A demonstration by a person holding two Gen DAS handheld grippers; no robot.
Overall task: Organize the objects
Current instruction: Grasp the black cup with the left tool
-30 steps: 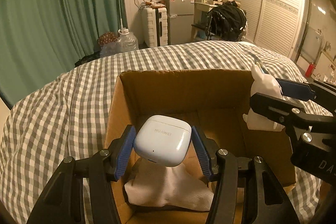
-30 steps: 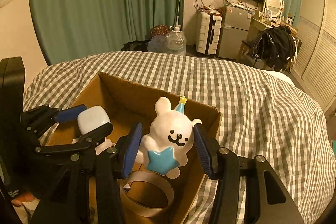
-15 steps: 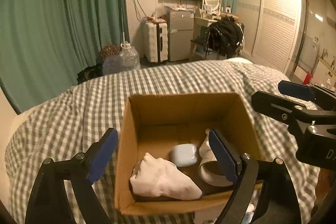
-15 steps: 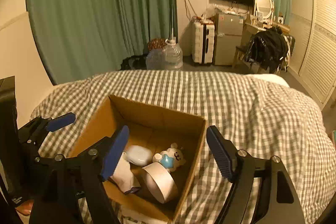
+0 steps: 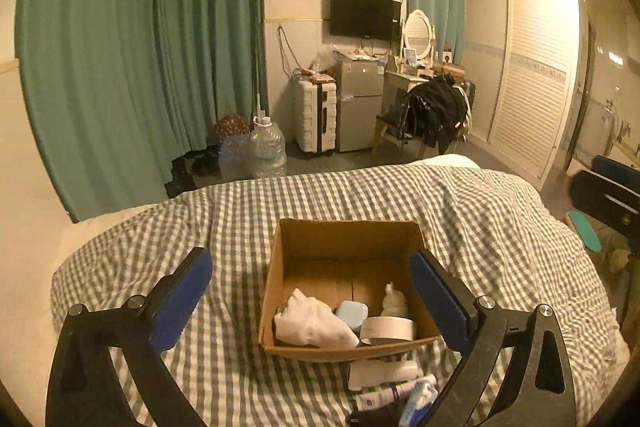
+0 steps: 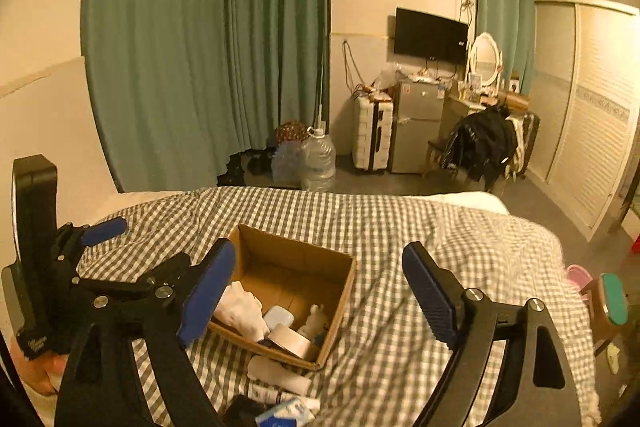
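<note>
A big bed (image 5: 360, 203) with a grey and white checked cover fills the lower half of both views. On it sits a brown cardboard box (image 5: 304, 239), open at the top, at about 6 o'clock in the left view and a bit toward 7 o'clock in the right view. The left gripper (image 5: 310, 297) hangs above the near part of the box. Its jaws have just been opening and now stand very wide, with nothing held between the blue pads. The right gripper (image 6: 318, 291) hangs over the box too, and its jaws have also just been opening; they stand wide and hold nothing. Inside the box, a white cloth (image 5: 312, 321) lies at the 8 o'clock corner. A roll of tape (image 5: 386, 331) lies by the near wall at 5 o'clock. A pale blue earbud case (image 5: 352, 313) sits in the middle, touching the cloth. A small white bunny toy (image 5: 394, 301) stands at 3 o'clock, just behind the tape. Outside the box, right by its near wall, a few small tubes and packets (image 5: 394, 385) lie on the cover.
</note>
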